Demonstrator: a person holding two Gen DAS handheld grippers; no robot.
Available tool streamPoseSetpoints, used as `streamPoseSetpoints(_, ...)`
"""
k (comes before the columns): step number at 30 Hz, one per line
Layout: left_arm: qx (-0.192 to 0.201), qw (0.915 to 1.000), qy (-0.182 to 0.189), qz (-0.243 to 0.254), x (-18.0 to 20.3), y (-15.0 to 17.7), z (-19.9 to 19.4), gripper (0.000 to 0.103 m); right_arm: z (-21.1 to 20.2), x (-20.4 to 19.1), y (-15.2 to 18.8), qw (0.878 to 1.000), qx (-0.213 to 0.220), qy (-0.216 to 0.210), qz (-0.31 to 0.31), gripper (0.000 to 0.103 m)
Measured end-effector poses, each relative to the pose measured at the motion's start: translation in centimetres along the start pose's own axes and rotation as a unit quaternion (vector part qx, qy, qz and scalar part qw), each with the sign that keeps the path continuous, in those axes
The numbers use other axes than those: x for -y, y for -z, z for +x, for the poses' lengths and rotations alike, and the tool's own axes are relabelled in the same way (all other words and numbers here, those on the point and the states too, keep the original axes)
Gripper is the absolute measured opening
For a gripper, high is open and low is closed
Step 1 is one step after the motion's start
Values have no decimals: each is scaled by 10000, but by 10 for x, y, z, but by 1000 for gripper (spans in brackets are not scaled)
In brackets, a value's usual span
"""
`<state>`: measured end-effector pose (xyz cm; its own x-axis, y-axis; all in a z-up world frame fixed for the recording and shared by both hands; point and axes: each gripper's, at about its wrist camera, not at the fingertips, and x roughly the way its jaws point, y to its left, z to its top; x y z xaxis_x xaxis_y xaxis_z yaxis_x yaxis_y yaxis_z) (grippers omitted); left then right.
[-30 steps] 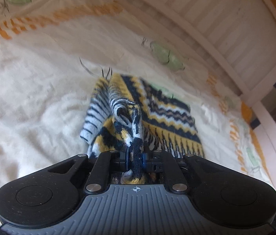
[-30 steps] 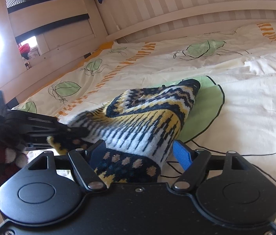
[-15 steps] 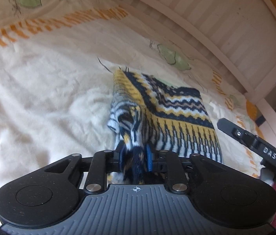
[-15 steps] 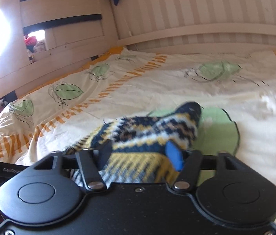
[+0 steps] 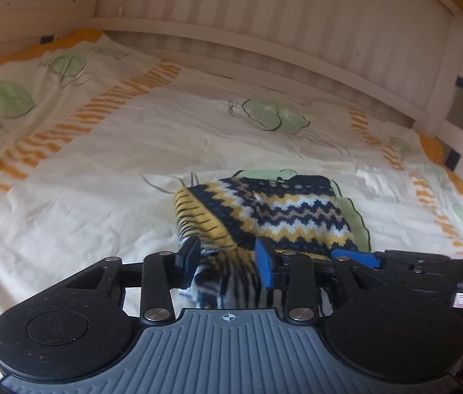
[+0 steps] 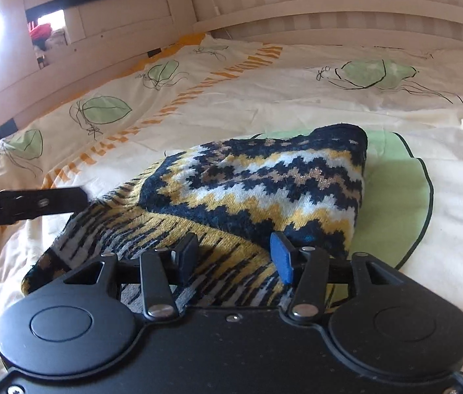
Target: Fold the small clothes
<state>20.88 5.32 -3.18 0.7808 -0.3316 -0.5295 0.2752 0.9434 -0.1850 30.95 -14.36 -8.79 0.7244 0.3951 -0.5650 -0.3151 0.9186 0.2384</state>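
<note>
Two grippers meet over one knitted sweater (image 6: 264,190) that lies folded on a bed, on a cream duvet (image 5: 67,197) printed with green leaves and orange dashes. The sweater is navy, yellow, white and tan in zigzag bands, with a striped ribbed edge nearest the cameras; part of it rests on a large green leaf print (image 6: 392,197). A folded-over top layer shows the zigzag pattern, and the striped layer spreads out beneath it toward the near side.

Seen from the left wrist, the left gripper (image 5: 228,261) has its jaws opening, with a bunched bit of the striped knit between them; the fabric there is blurred, and the pads look to stand slightly off it rather than pinching. The blue pad of the right gripper shows just to the right in that view, low against the near edge of the sweater.

Seen from the right wrist, the right gripper (image 6: 236,256) sits low over the striped edge, its jaws part-open and straddling the fold line where the zigzag layer overlaps the stripes. The pads do not visibly squeeze the cloth. A black finger of the left gripper reaches in from the left edge of that view, its tip just beside the sweater's left corner.

White wooden slats (image 5: 264,32) of the bed frame run behind the duvet
</note>
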Motion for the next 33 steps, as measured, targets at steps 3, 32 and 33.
streamPoseSetpoints(3, -159, 9985, -236, 458, 11, 5, 22, 43, -1, 2, 0, 10000, 17, -39, 37, 57)
streamPoseSetpoints(32, -1348, 9831, 942, -802, -45, 6, 39, 82, -21, 69, -9, 9898, 138, -239, 1399, 89)
streamPoseSetpoints(33, -1412, 9813, 1036, -803, -43, 3, 46, 82, -18, 71, -9, 9890, 88, -299, 1449, 89)
